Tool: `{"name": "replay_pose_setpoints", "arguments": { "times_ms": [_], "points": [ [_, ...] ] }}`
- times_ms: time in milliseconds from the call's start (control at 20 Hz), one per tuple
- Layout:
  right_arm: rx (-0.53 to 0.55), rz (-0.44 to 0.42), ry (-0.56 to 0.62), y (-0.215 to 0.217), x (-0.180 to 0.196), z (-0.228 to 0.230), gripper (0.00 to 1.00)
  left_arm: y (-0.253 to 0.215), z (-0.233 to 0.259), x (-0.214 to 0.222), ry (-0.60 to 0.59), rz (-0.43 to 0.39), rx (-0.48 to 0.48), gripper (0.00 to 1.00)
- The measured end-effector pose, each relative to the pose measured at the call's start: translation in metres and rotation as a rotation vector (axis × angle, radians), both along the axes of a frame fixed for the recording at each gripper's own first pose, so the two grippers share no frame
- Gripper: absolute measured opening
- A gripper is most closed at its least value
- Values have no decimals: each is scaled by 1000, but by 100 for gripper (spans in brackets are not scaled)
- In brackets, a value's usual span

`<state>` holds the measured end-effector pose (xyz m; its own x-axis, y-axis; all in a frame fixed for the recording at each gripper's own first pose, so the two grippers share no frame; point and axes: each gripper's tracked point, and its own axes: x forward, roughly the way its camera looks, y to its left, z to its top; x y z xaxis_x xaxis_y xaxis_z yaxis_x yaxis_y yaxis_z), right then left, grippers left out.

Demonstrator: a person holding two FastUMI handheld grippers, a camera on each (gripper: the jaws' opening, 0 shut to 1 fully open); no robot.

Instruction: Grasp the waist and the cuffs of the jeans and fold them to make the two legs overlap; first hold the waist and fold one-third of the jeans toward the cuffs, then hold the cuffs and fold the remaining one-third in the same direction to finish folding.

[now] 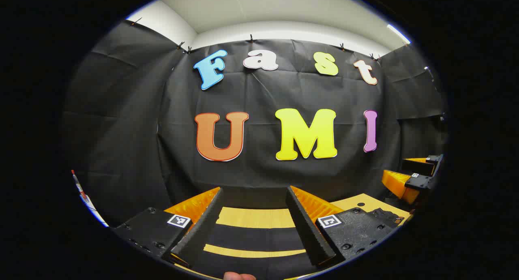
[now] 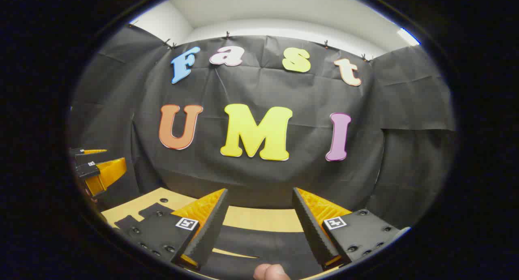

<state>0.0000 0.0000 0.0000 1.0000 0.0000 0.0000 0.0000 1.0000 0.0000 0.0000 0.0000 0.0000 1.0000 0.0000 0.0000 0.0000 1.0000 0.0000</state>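
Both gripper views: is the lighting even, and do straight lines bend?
Left gripper view: ceiling light glares bright, wall cloth dim, its top edge bows. Right gripper view: the same glare at the ceiling light, wooden table sharp.

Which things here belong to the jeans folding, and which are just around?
Job: left gripper, open; right gripper, open; dark fabric under them, possibly the jeans.
Around: table; black wall cloth; fingertip.

The desk (image 1: 255, 217) is pale yellow wood, a dark cloth (image 1: 253, 236) lies across it, and the ceiling (image 1: 284, 8) is white.
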Motion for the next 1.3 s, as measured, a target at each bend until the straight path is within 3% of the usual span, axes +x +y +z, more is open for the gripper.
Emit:
{"name": "replay_pose_setpoints", "arguments": {
  "times_ms": [200,250,300,800,950,1000,1050,1100,1300],
  "points": [
    [8,5,16,-3,4,-3,94,-5,-5,7,14,-8,3,98],
    [7,3,14,-3,5,-3,99,-6,-5,8,10,-9,9,98],
    [10,2,10,-4,4,-2,94,-7,-6,9,11,-8,14,98],
    [7,10,17,-6,6,-4,94,-13,-20,17,57,-24,-10,98],
    [13,0,32,-12,10,-9,99,-13,-25,20,76,-22,-8,98],
    [14,-3,37,-15,11,-10,94,-14,-27,22,80,-20,-9,98],
    [13,-8,41,-19,12,-13,94,-13,-29,23,88,-17,-11,89],
    [14,-12,48,-24,14,-15,94,-12,-32,24,99,-12,-18,98],
    [40,-47,121,-53,19,-41,94,1,-56,24,164,35,-74,98]
  ]
}}
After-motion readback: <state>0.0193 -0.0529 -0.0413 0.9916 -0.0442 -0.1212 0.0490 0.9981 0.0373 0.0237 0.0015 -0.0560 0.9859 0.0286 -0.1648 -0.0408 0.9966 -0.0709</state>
